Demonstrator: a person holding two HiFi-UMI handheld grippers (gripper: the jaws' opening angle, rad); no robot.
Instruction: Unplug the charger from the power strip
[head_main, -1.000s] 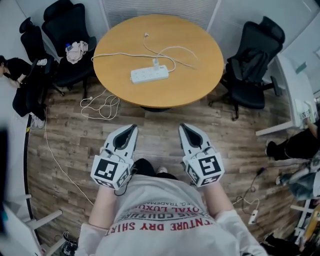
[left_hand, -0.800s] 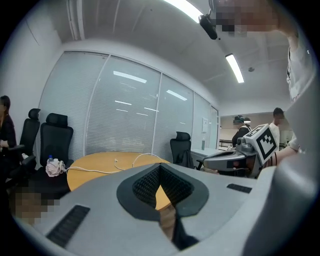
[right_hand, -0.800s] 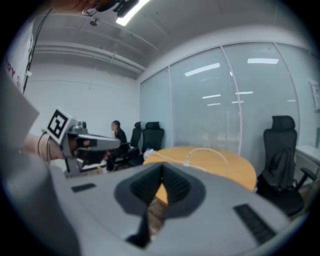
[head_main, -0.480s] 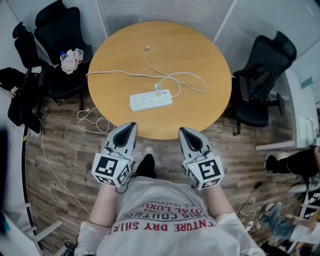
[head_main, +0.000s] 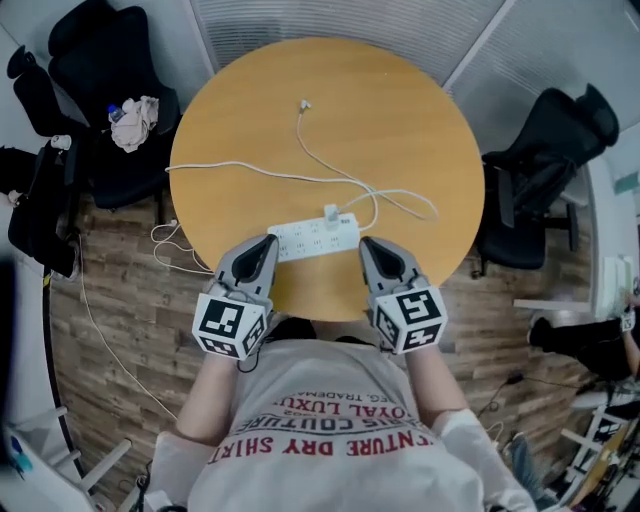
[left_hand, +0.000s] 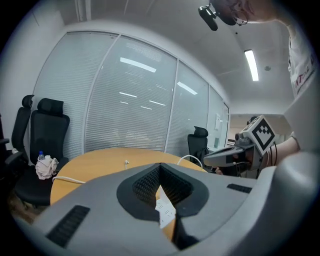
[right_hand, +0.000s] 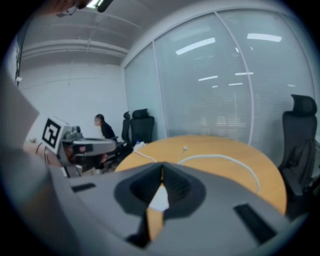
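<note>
A white power strip (head_main: 316, 238) lies on the round wooden table (head_main: 400, 130) near its front edge. A small white charger (head_main: 330, 213) is plugged into it. The charger's thin white cable (head_main: 345, 180) loops across the tabletop to a loose end (head_main: 305, 104). My left gripper (head_main: 266, 241) is shut and empty, its tip at the strip's left end. My right gripper (head_main: 366, 243) is also shut and empty, just off the strip's right end. In the left gripper view my left gripper (left_hand: 160, 167) has its tips together, and a bit of the strip (left_hand: 164, 210) shows below them.
Black office chairs stand to the left (head_main: 105, 60) and right (head_main: 545, 150) of the table. The left chair holds a crumpled cloth (head_main: 132, 108). The strip's cord (head_main: 230, 170) runs off the table's left edge to coils on the wooden floor (head_main: 175, 240). Glass walls with blinds are behind.
The person has stepped up to the table. Both shut grippers have travelled forward from over the floor to the table's near edge, beside the power strip.
</note>
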